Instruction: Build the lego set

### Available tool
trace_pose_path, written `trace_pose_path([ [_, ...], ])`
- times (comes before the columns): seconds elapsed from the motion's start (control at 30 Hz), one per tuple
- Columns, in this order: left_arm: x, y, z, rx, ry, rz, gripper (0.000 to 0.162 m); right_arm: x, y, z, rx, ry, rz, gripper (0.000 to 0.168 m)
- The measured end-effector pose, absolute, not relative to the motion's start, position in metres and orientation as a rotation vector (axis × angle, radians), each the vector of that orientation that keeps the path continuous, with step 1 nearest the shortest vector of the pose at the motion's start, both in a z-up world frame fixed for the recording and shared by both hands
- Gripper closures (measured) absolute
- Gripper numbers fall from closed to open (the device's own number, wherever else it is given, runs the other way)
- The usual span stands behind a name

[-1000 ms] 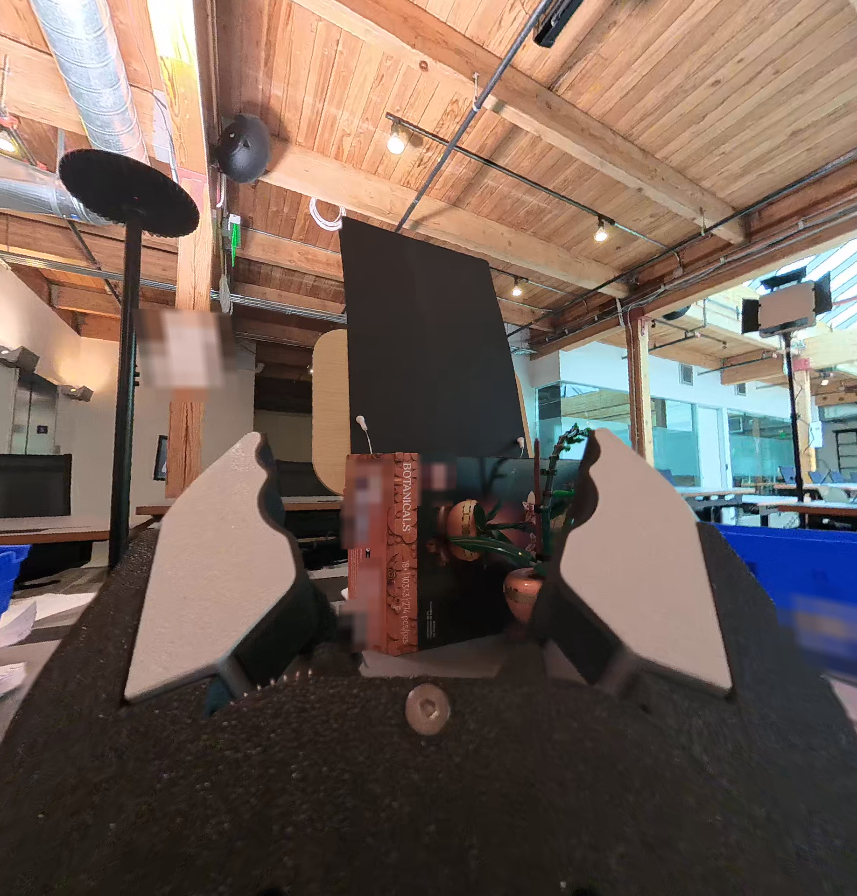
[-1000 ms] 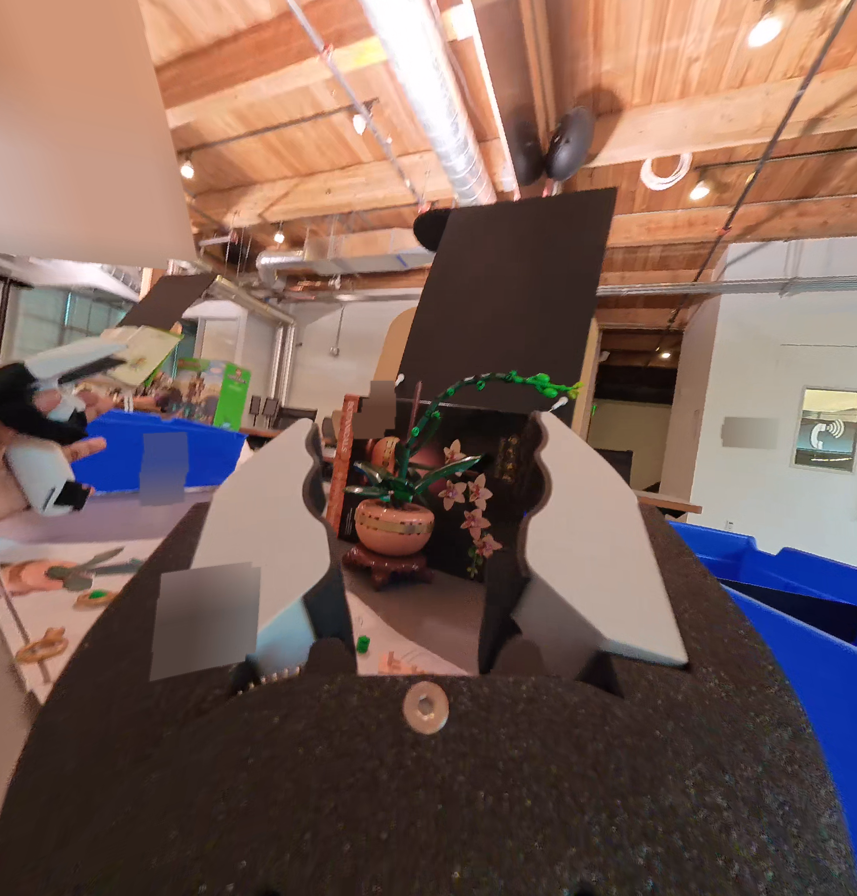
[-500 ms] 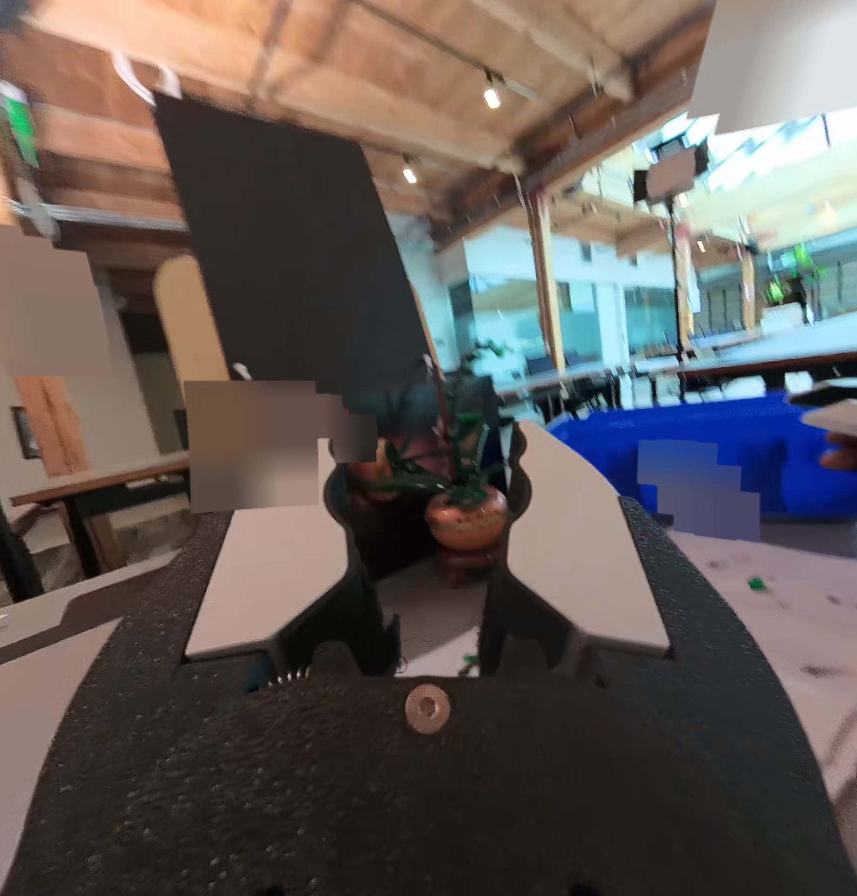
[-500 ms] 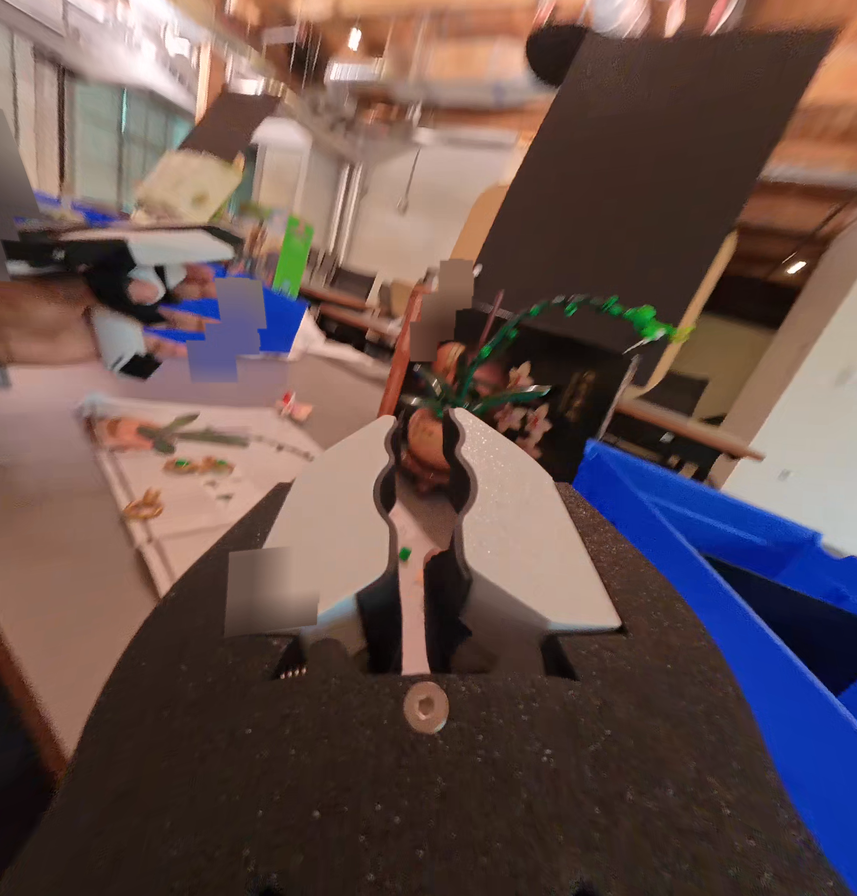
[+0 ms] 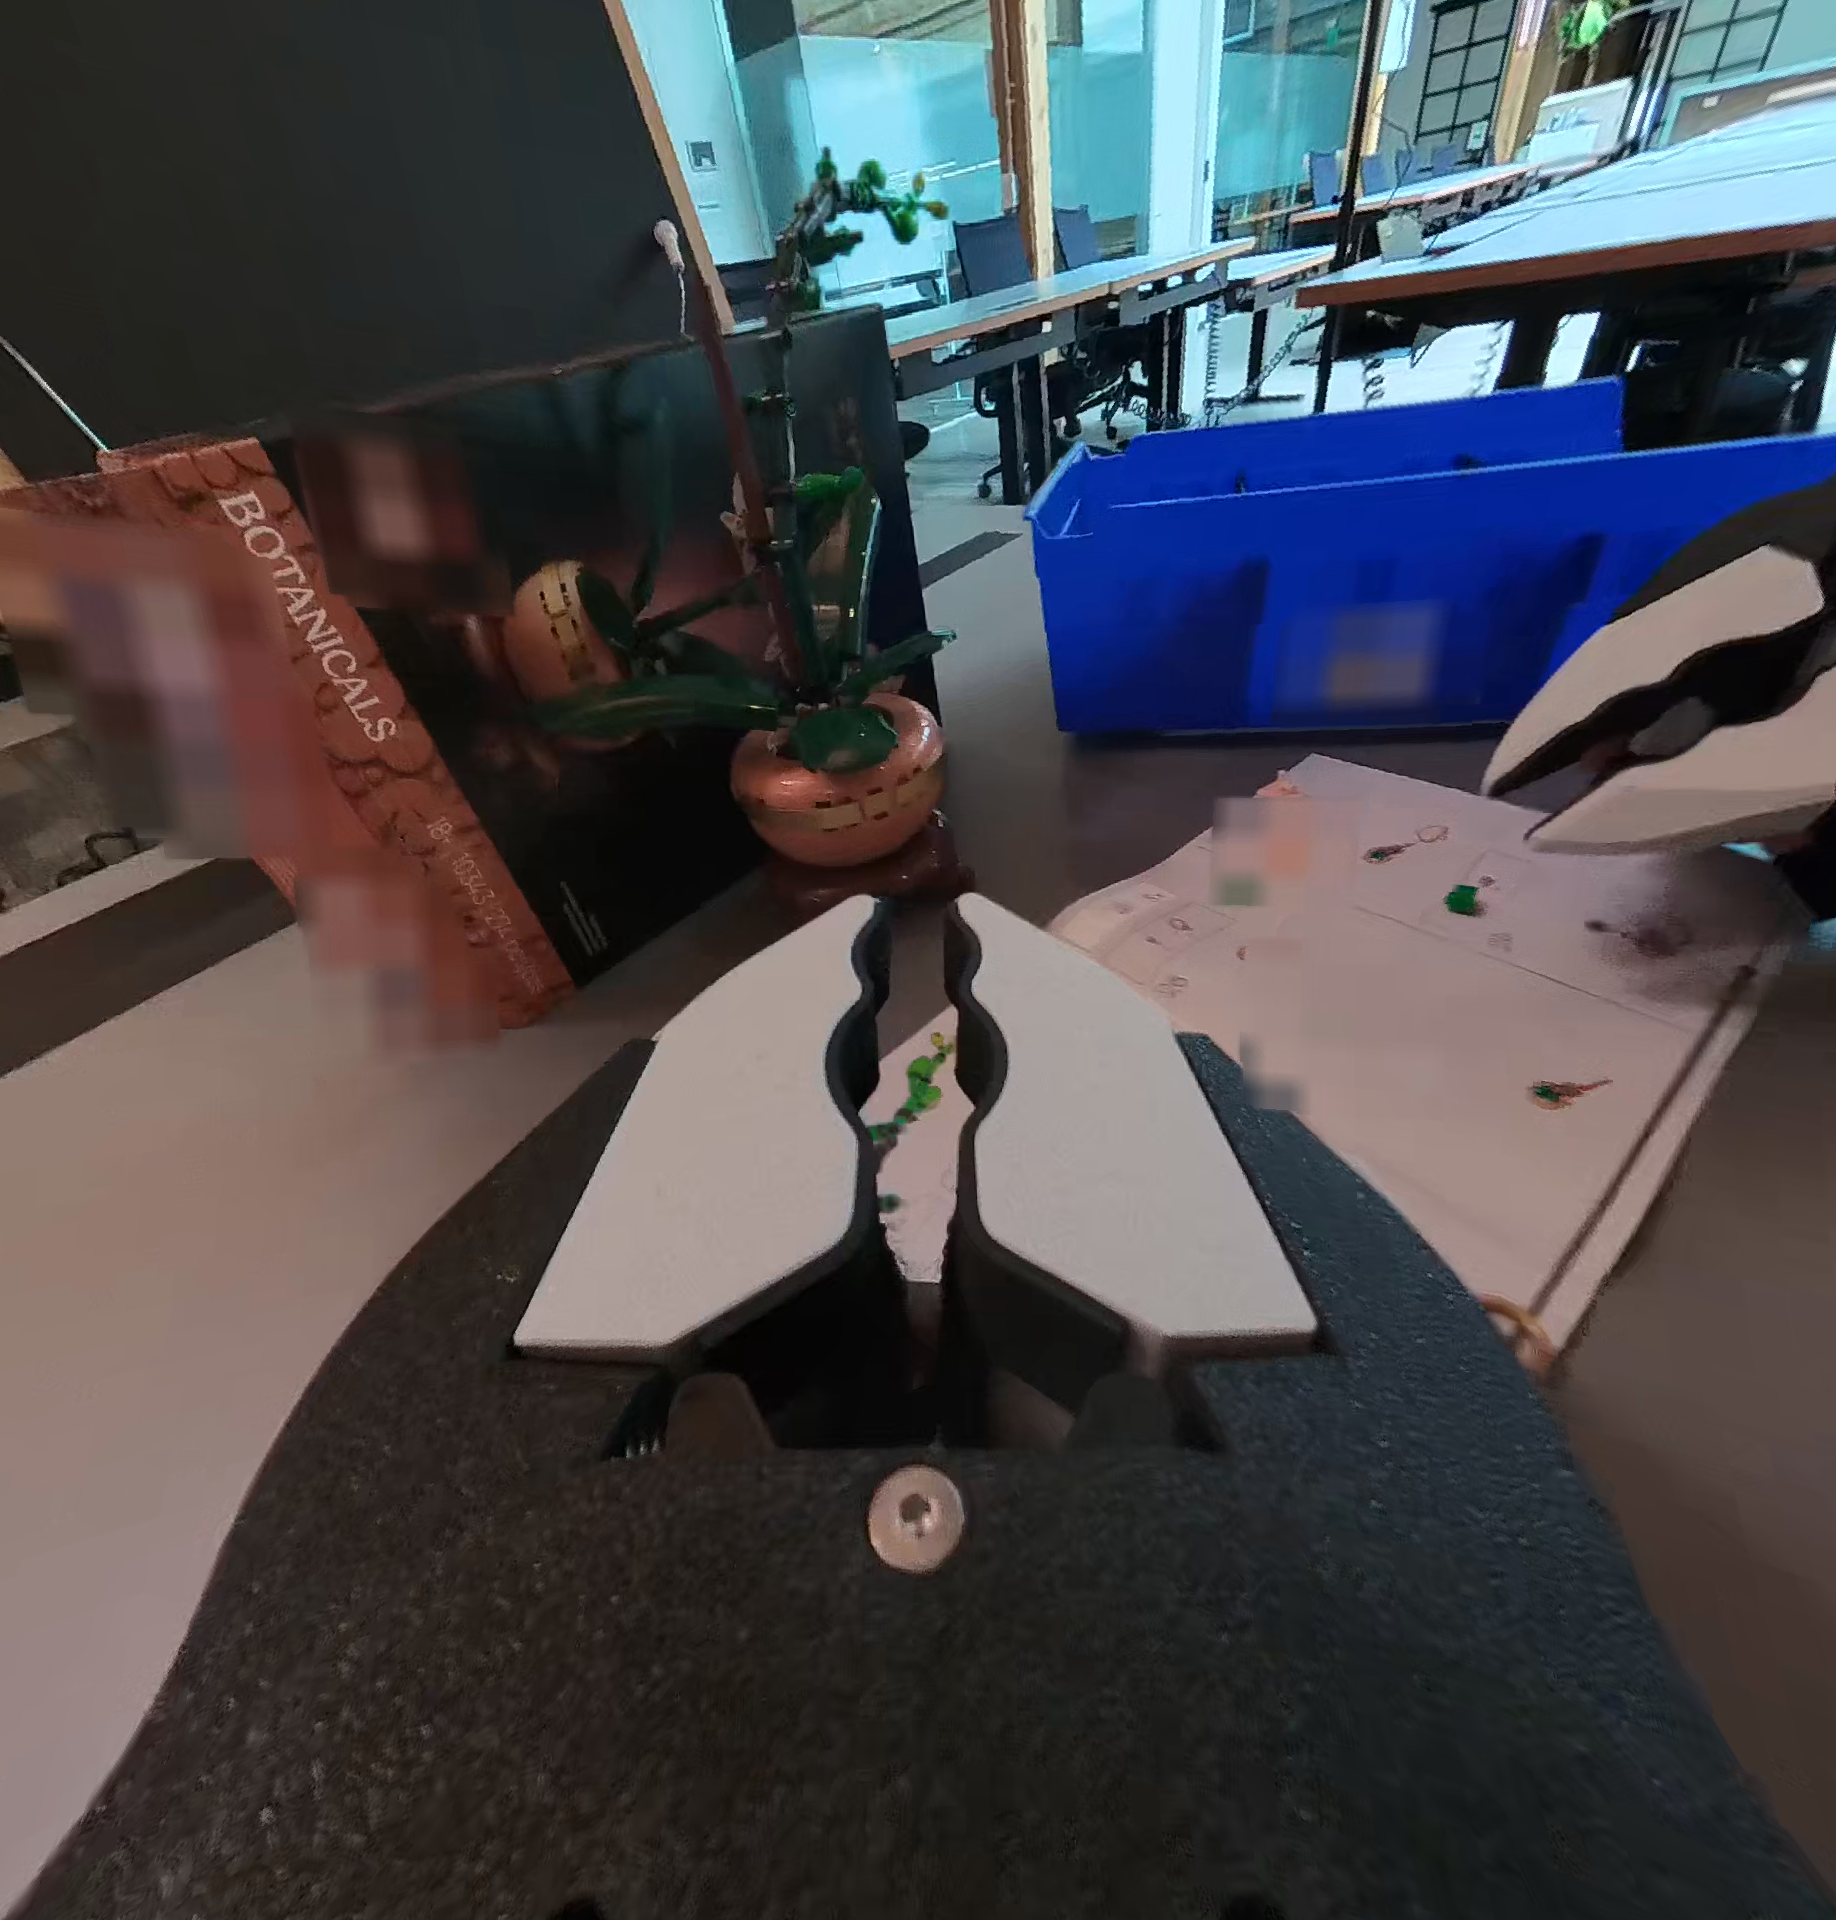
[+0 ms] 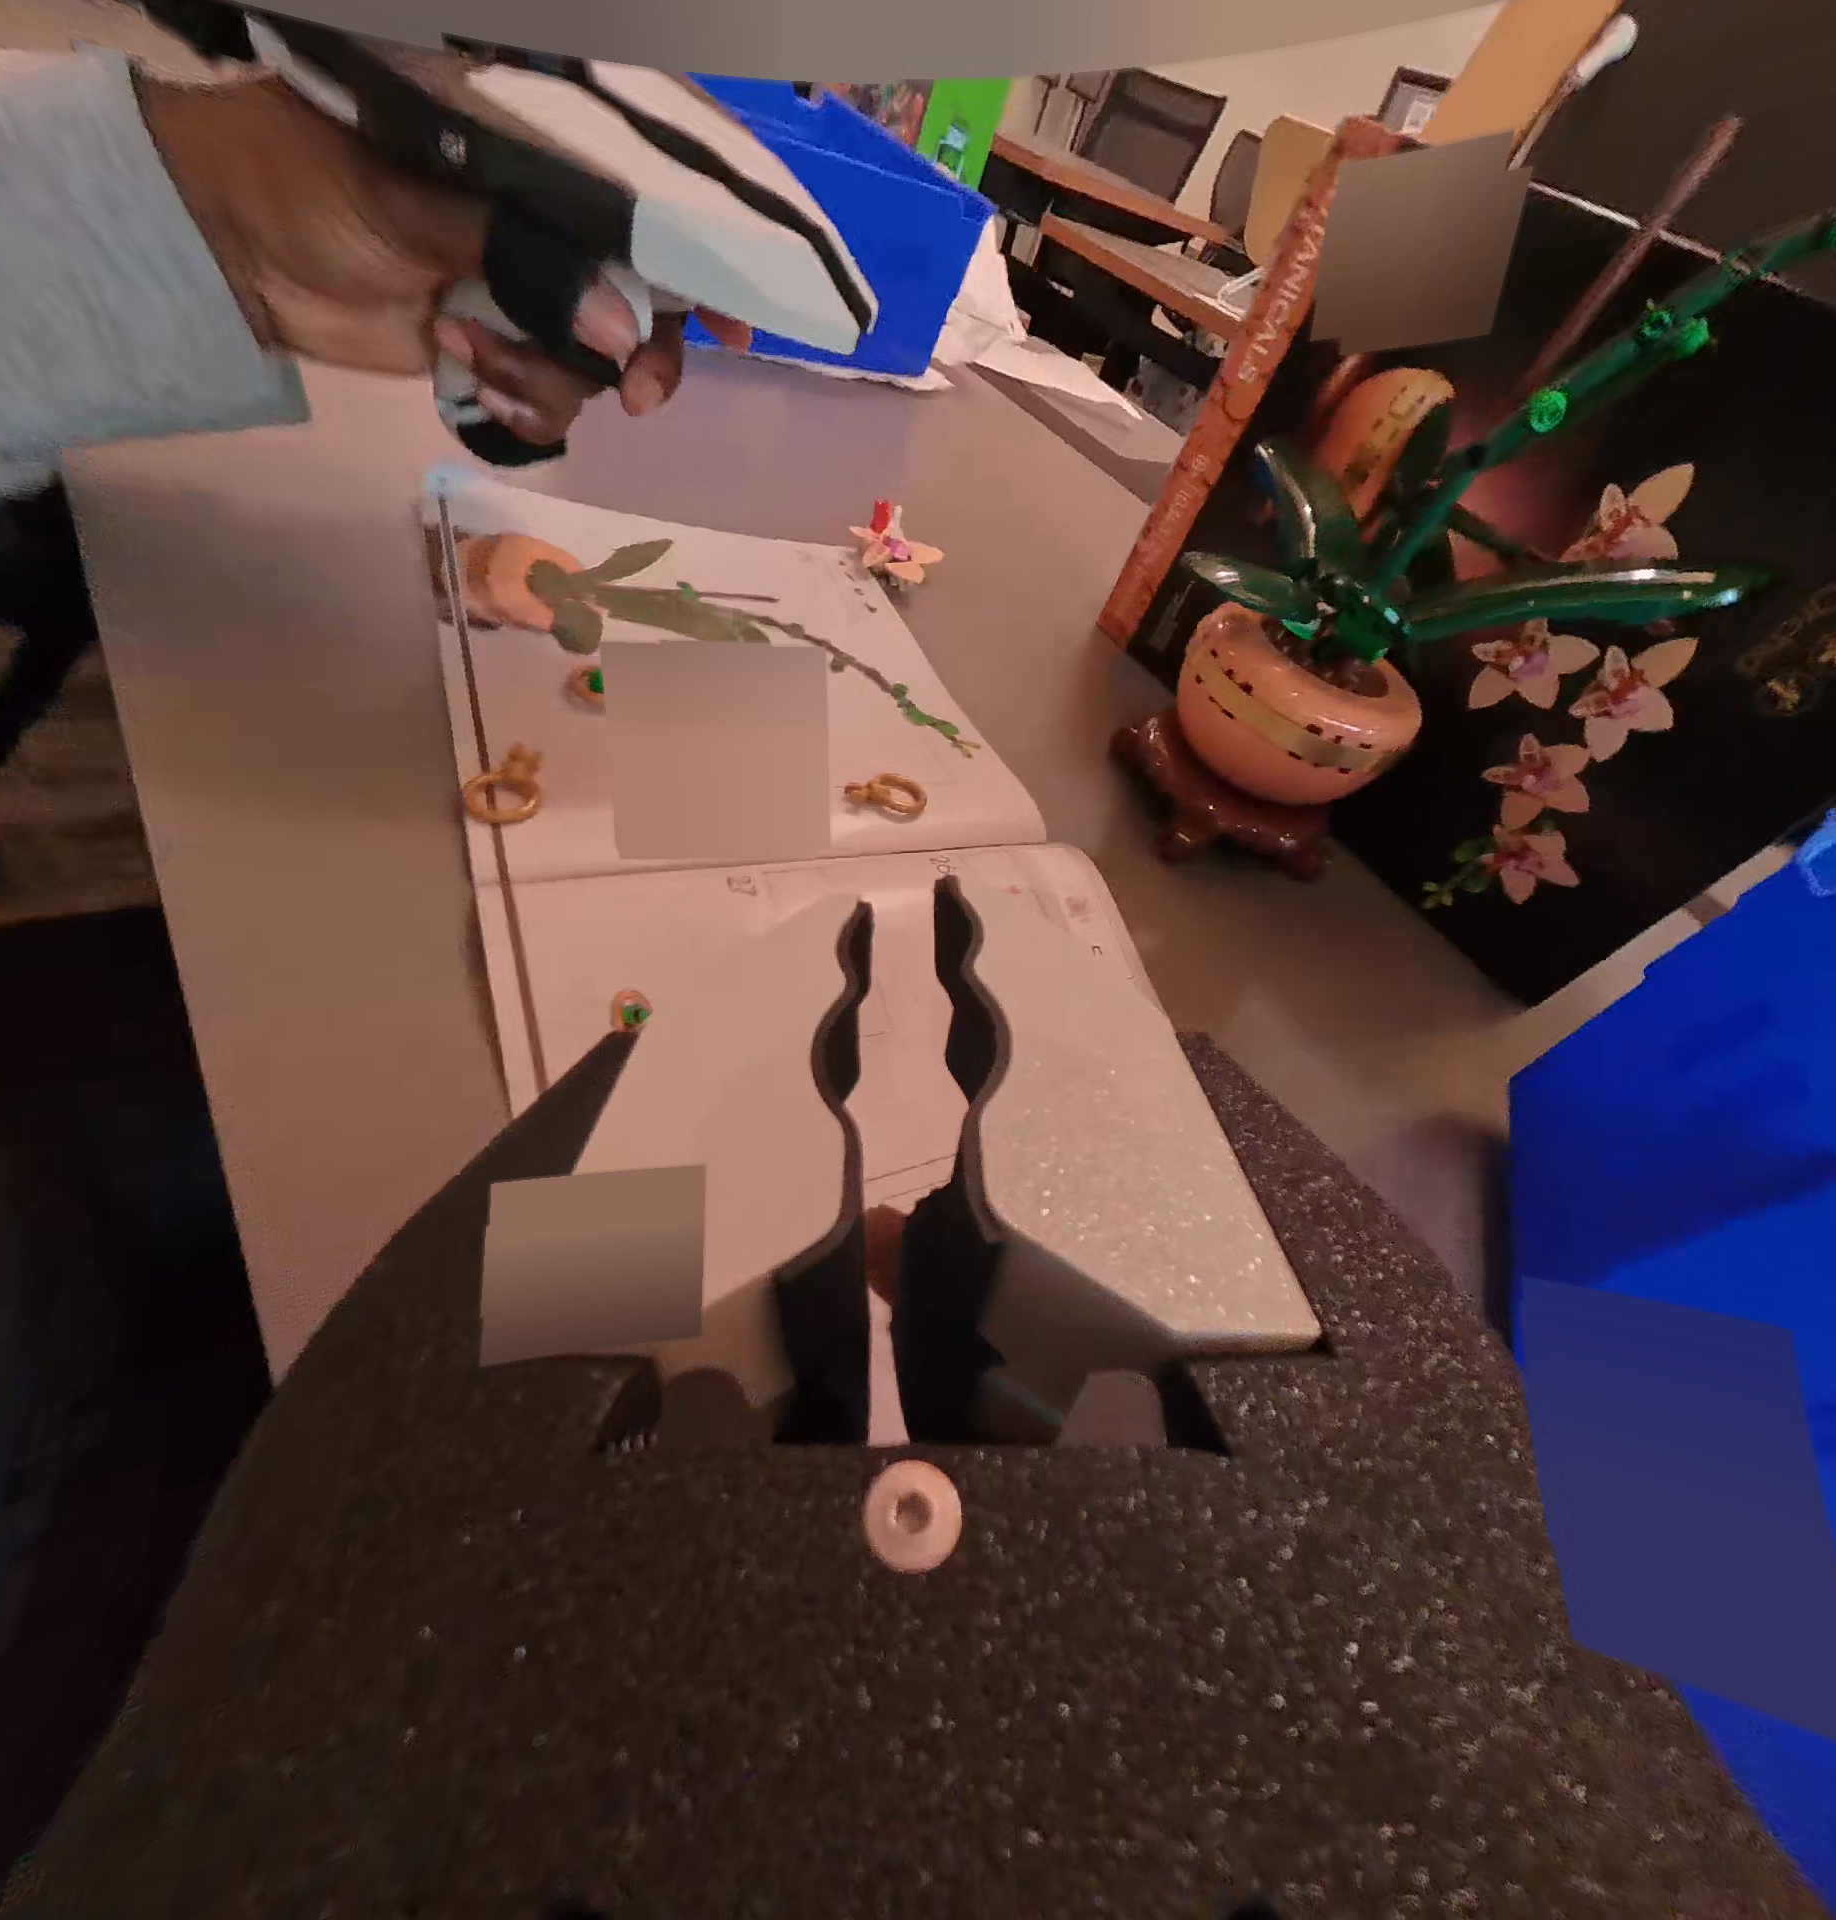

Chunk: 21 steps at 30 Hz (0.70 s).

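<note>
Left gripper [image 5: 916, 925] hovered over the open white instruction booklet [image 5: 1413, 1039], fingers nearly together, nothing between them. Right gripper [image 6: 906, 902] likewise — narrow gap, empty. The brick-built orchid in its peach pot [image 6: 1298, 707] stood on the grey table [image 6: 301, 831], far right, against the dark set box [image 6: 1672, 582].

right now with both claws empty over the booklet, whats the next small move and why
Probably slide the right claw left to the small green piece on the open instruction booklet and widen its jaws first. The claw hovers empty and nearly closed beside that piece, and the orchid stem carries similar green buds.
</note>
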<state>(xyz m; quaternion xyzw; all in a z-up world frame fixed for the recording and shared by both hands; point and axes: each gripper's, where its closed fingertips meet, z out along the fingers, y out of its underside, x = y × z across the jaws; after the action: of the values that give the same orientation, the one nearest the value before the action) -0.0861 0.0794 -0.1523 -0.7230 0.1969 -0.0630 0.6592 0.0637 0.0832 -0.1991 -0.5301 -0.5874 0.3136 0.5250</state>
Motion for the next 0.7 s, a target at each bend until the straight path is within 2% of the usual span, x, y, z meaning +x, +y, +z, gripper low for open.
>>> trace_pose_path([
  [0.1,-0.099,0.102,-0.140,-1.554,0.429,-0.040,0.153,0.064,0.098,-0.186,-1.265,-1.239,0.824,0.164],
  [0.3,-0.136,0.134,-0.118,-1.413,0.277,-0.023,0.152,0.084,0.113,-0.160,-1.035,-1.037,0.629,0.164],
  [0.43,-0.152,0.126,-0.122,-1.468,0.166,-0.098,0.152,0.095,0.138,-0.155,-1.021,-0.921,0.435,0.151],
  [0.57,-0.174,0.113,-0.136,-1.550,0.042,-0.116,0.152,0.092,0.151,-0.162,-1.114,-0.933,0.398,0.146],
  [0.63,-0.177,0.105,-0.144,-1.572,-0.015,-0.198,0.153,0.098,0.170,-0.169,-1.241,-0.879,0.321,0.134],
  [0.7,-0.180,0.100,-0.153,-1.607,-0.044,-0.263,0.153,0.105,0.183,-0.174,-1.348,-0.821,0.297,0.140],
])
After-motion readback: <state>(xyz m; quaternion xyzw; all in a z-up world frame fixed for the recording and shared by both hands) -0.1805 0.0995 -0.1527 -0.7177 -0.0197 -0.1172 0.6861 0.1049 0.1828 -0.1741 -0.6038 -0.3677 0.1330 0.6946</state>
